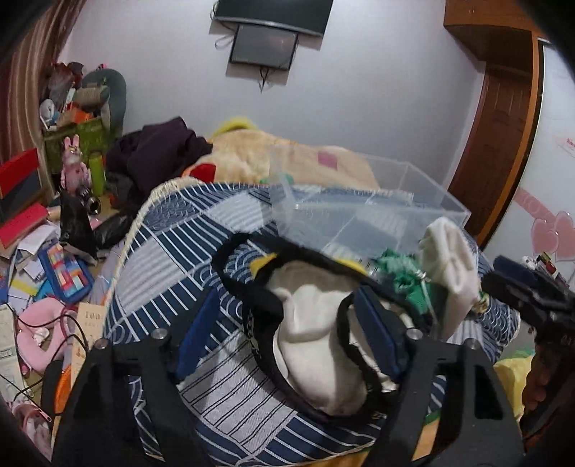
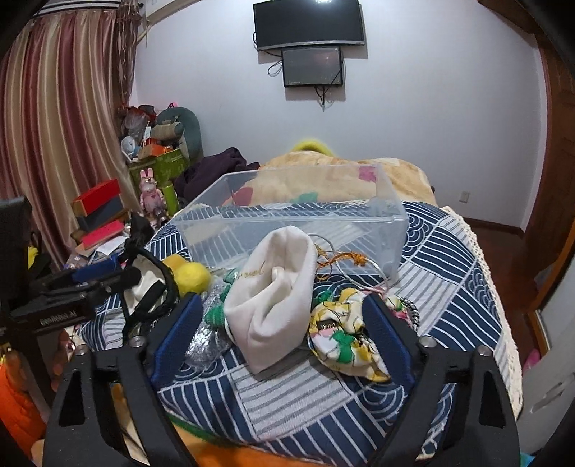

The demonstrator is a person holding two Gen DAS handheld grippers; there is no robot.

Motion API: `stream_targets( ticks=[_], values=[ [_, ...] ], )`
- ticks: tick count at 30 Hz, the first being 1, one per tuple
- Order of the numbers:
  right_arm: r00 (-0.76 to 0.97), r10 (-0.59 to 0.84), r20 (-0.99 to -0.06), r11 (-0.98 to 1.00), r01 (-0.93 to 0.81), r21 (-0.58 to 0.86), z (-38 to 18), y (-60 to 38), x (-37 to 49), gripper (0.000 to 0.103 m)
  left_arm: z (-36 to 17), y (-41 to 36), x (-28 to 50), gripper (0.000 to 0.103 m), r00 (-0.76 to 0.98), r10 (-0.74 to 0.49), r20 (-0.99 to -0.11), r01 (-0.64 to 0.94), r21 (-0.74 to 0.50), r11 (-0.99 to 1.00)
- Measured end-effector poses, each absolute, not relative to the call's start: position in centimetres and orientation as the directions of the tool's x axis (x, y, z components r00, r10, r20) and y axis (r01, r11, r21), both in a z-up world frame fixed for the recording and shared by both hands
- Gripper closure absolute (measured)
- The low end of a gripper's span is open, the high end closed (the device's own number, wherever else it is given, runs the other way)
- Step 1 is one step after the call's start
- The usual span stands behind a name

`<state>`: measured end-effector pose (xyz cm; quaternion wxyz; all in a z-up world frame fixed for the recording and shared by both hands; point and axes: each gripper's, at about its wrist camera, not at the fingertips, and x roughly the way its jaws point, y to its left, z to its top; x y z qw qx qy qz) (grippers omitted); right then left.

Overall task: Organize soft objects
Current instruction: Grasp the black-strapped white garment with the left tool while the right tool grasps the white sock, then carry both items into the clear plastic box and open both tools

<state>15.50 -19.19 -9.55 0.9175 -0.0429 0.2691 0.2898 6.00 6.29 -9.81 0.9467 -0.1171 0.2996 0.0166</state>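
Observation:
A clear plastic bin [image 2: 390, 215] stands empty on a blue patterned cushion [image 2: 449, 258]. In front of it lie a white knit hat [image 2: 273, 294], a floral fabric pouch [image 2: 345, 341], green trim [image 2: 215, 316] and a yellow plush [image 2: 190, 274]. My right gripper [image 2: 284, 334] is open, its fingers on either side of the hat and pouch. My left gripper [image 1: 287, 330] is open around a white bag with black straps [image 1: 316, 345]. The bin [image 1: 413, 186] and hat [image 1: 449, 258] also show in the left wrist view.
A beige blanket [image 2: 323, 179] and dark clothes [image 2: 215, 169] lie behind the bin. Boxes, toys and papers [image 1: 54, 258] clutter the floor at left by a curtain [image 2: 54, 125]. Screens [image 2: 309, 25] hang on the far wall. A wooden door [image 1: 499, 118] is at right.

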Motion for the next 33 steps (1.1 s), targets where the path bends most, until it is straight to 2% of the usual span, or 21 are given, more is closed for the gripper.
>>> stream_targets(
  ticks=[2, 4, 6, 7, 9, 12, 15, 20, 27, 30, 33],
  values=[
    [0.677, 0.506, -0.534, 0.827, -0.556, 0.080, -9.9, -18.8, 16.0, 0.026, -10.6, 6.2, 6.3, 0.035, 0.811, -0.055, -0.583, -0.087, -0.214, 0.973],
    [0.663, 0.505, -0.552, 0.825, -0.559, 0.084, -10.3, -18.4, 16.5, 0.030, -11.3, 6.3, 6.5, 0.047, 0.800, -0.093, -0.593, -0.065, -0.240, 0.969],
    [0.641, 0.507, -0.577, 0.817, -0.570, 0.084, -10.8, -17.8, 17.0, 0.044, -11.7, 6.2, 6.6, 0.049, 0.794, -0.099, -0.600, -0.064, -0.245, 0.967],
    [0.629, 0.508, -0.588, 0.813, -0.577, 0.085, -11.1, -17.5, 17.1, 0.047, -11.8, 6.2, 6.5, 0.052, 0.796, -0.096, -0.597, -0.063, -0.240, 0.969],
    [0.615, 0.511, -0.601, 0.806, -0.585, 0.087, -11.5, -17.3, 17.3, 0.063, -11.8, 6.2, 6.4, 0.056, 0.801, -0.094, -0.591, -0.059, -0.234, 0.970],
    [0.622, 0.503, -0.600, 0.808, -0.585, 0.072, -11.7, -17.5, 17.1, 0.076, -11.5, 6.0, 6.2, 0.071, 0.809, -0.080, -0.582, -0.058, -0.214, 0.975],
    [0.628, 0.508, -0.589, 0.810, -0.581, 0.079, -11.3, -18.3, 16.9, 0.086, -11.0, 6.0, 5.9, 0.080, 0.816, -0.069, -0.574, -0.062, -0.205, 0.977],
    [0.655, 0.523, -0.545, 0.817, -0.567, 0.104, -10.2, -19.9, 16.4, 0.090, -9.5, 5.6, 5.1, 0.083, 0.845, -0.057, -0.532, -0.047, -0.179, 0.983],
    [0.684, 0.540, -0.491, 0.819, -0.562, 0.118, -8.4, -20.8, 16.1, 0.090, -6.5, 4.5, 4.2, 0.084, 0.893, -0.059, -0.446, -0.002, -0.135, 0.991],
    [0.696, 0.541, -0.471, 0.821, -0.559, 0.117, -7.7, -20.9, 15.9, 0.090, -5.0, 4.0, 4.3, 0.089, 0.914, -0.071, -0.400, 0.027, -0.116, 0.993],
    [0.712, 0.540, -0.450, 0.823, -0.557, 0.106, -6.7, -20.9, 15.8, 0.090, -3.8, 3.6, 4.7, 0.089, 0.924, -0.096, -0.371, 0.056, -0.118, 0.991]
  ],
)
